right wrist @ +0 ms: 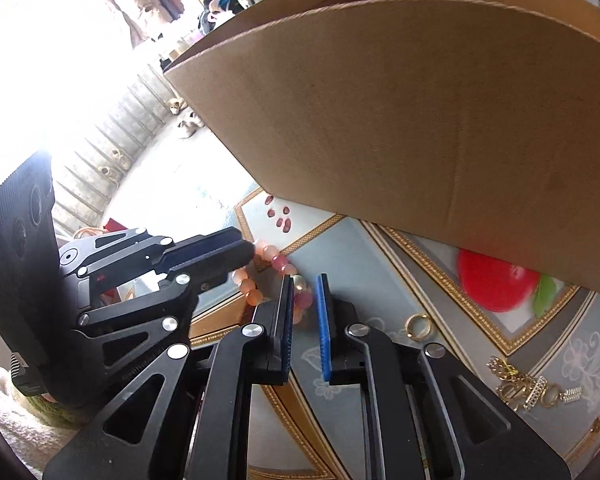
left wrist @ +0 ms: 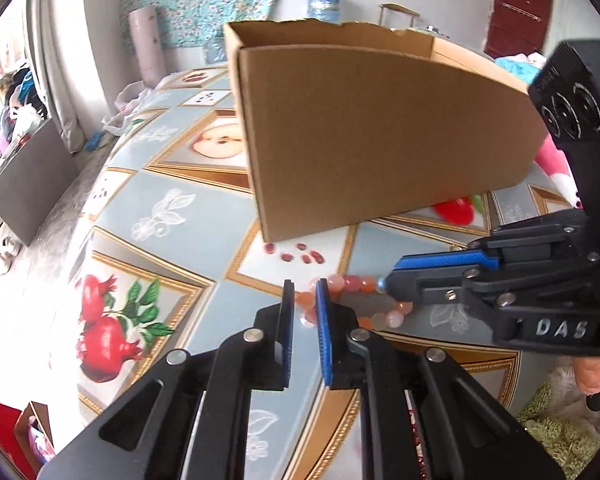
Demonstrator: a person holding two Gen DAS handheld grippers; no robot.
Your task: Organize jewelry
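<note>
The left tool [left wrist: 305,286] reaches over the near part of the worktop [left wrist: 188,208], its blue-padded fingers standing a narrow gap apart, with one end of the bead bracelet [left wrist: 356,284] between them; whether the pads actually press the beads cannot be told. The right tool [right wrist: 305,280] comes in from the opposite side, and its fingers likewise stand slightly apart around the other end of the bracelet, the pink and orange beads showing just past the tips. In the left wrist view the right tool's tips meet the bracelet at a pale blue bead, and part of a hand [left wrist: 592,372] grips its handle at the right edge.

The bracelet lies as a loop on the patterned cloth with fruit pictures, between the two tools and near the front wall of the box.

On the right tool's side, a gold ring [right wrist: 419,326] lies on the cloth, and farther toward the worktop's right edge sits a small heap of gold chains [right wrist: 532,388], well apart from the bracelet.

Just beyond the bracelet stands an open cardboard box [left wrist: 380,136], upright on the worktop. Its inside is hidden from both views.
</note>
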